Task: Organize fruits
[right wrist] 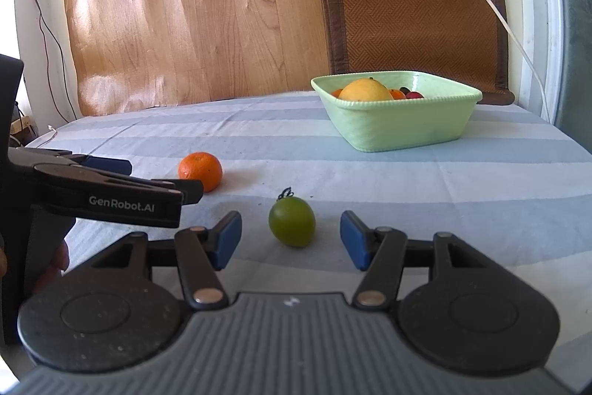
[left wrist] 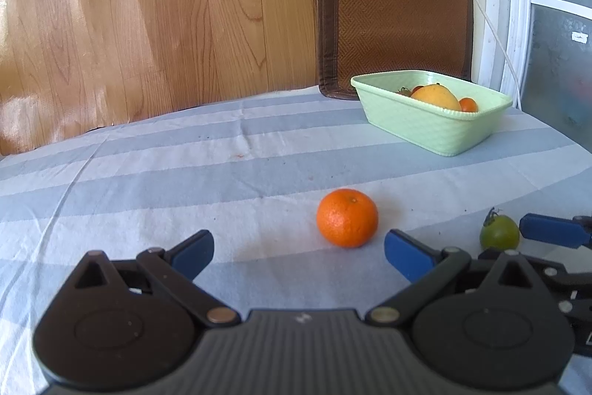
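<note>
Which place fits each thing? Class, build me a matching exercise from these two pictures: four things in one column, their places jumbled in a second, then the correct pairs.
Things
1. tangerine
2. green tomato
3. large yellow fruit
4. woven mat

Places
A. inside the green basket
B. on the cloth ahead of the open right gripper
C. leaning on the wall behind the basket
D. on the cloth ahead of the open left gripper

Pairs: 1-D, 2-B, 3-A, 4-C

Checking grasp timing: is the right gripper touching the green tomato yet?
Apart. The right wrist view shows bare cloth between the green tomato and both pads of the open right gripper.
</note>
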A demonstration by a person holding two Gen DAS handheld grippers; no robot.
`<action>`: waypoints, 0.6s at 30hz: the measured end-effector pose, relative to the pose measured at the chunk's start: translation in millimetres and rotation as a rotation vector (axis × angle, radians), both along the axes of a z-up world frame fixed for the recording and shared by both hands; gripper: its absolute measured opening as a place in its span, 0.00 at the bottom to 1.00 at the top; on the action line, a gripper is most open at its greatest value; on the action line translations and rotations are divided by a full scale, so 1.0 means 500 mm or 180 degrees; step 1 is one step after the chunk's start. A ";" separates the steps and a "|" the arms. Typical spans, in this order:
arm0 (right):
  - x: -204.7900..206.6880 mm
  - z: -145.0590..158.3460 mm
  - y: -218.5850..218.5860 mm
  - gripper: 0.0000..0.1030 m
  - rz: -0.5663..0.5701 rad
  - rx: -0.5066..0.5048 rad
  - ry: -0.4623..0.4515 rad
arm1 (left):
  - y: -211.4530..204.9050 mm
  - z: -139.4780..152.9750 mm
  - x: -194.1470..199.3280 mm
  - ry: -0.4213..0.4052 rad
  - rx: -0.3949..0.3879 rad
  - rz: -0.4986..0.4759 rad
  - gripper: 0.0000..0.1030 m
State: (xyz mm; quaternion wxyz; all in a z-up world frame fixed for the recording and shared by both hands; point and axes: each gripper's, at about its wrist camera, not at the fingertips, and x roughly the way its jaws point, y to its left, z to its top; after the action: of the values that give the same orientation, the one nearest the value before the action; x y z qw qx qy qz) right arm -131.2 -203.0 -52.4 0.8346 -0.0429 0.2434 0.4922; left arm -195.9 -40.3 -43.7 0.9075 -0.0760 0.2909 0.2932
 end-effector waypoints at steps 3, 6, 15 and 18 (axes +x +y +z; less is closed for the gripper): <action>0.000 0.000 0.000 0.60 -0.0005 0.0005 -0.0007 | -0.001 0.001 -0.001 -0.0012 0.0006 -0.0010 0.99; 0.000 0.000 -0.001 0.60 -0.0007 0.0009 -0.0009 | -0.003 0.001 -0.002 -0.0017 0.0019 -0.0016 0.99; -0.001 0.001 -0.001 0.60 -0.0007 0.0013 -0.0015 | -0.005 0.001 0.000 -0.0016 0.0015 -0.0016 0.99; 0.000 0.001 -0.001 0.60 -0.0007 0.0012 -0.0015 | -0.005 0.001 0.000 -0.0015 0.0015 -0.0016 0.99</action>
State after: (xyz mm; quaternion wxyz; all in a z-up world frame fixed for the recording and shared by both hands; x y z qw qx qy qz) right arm -131.4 -203.5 -51.8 0.8358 -0.0422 0.2405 0.4917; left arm -195.9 -42.7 -43.3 0.9091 -0.0738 0.2882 0.2914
